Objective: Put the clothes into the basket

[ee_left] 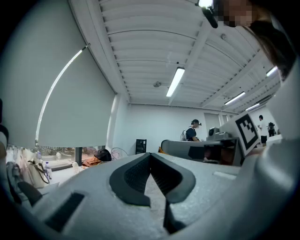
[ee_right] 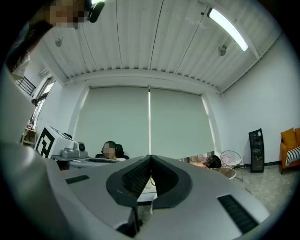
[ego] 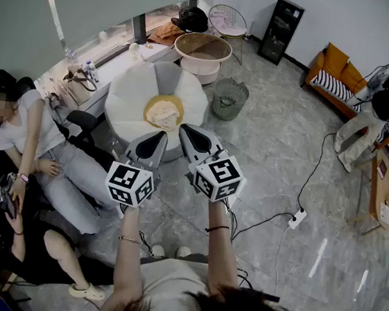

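A pale yellow garment (ego: pixel 163 115) lies crumpled on the yellow middle of a round white petal-shaped table (ego: pixel 128 95). Behind it stands a wide beige tub basket (ego: pixel 202 53), and a grey mesh basket (ego: pixel 229 98) stands to the table's right. My left gripper (ego: pixel 160 136) and right gripper (ego: pixel 185 131) are held level, side by side, just short of the table's near edge. Both are shut with nothing between the jaws. In the left gripper view (ee_left: pixel 150 154) and the right gripper view (ee_right: pixel 150 157) the dark pads meet at the tips.
Two people sit at the left by a desk (ego: pixel 84 79). More clothes (ego: pixel 168 33) lie on the window ledge. A wire chair (ego: pixel 228 21) and black cabinet (ego: pixel 280 30) stand at the back. A cable and power strip (ego: pixel 298 217) lie on the floor at right, with another person (ego: pixel 374 112) beyond.
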Demonstrator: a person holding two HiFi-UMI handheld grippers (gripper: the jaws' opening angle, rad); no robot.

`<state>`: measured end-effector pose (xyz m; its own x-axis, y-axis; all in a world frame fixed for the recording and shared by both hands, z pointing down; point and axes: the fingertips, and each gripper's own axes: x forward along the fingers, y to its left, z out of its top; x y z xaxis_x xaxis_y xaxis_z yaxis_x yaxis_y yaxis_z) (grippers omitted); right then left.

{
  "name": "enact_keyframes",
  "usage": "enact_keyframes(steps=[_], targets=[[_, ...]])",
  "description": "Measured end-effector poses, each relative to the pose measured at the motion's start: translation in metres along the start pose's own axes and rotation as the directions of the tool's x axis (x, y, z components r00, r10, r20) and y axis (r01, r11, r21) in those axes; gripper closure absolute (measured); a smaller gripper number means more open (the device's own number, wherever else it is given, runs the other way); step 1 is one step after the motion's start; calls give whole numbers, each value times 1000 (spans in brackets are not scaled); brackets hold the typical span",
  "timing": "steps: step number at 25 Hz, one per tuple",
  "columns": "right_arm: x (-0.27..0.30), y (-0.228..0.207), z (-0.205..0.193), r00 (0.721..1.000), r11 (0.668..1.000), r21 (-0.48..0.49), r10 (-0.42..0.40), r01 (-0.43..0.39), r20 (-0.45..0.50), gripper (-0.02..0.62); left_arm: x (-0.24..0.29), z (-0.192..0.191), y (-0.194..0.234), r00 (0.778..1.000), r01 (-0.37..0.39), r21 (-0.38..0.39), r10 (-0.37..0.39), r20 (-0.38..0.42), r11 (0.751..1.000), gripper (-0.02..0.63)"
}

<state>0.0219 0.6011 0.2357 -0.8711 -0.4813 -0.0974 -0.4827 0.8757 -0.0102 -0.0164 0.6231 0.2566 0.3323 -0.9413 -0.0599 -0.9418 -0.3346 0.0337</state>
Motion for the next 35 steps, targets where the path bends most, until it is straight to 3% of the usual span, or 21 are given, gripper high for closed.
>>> enact_keyframes(steps=[12,21,29,35], targets=[[1,-28,-6,1000,1000,19,-1,1,-12,586,24,-6,-1,1000,-20,-15,20,-13,1000,595],[-11,-44,-20,1000,998,67,4,-3,-18,586,27,-26,-15,998,-58,-70,57,-23,996,595],[0,-54,-27,999,992,124,42,-39,-23,586,32,-35,-3,994,-101,-98,97,-41,990,595],[33,-74,-42,997,989,139,64,-58,-37,586,59,-47,31,992,-123,-109,117,-53,986,595]])
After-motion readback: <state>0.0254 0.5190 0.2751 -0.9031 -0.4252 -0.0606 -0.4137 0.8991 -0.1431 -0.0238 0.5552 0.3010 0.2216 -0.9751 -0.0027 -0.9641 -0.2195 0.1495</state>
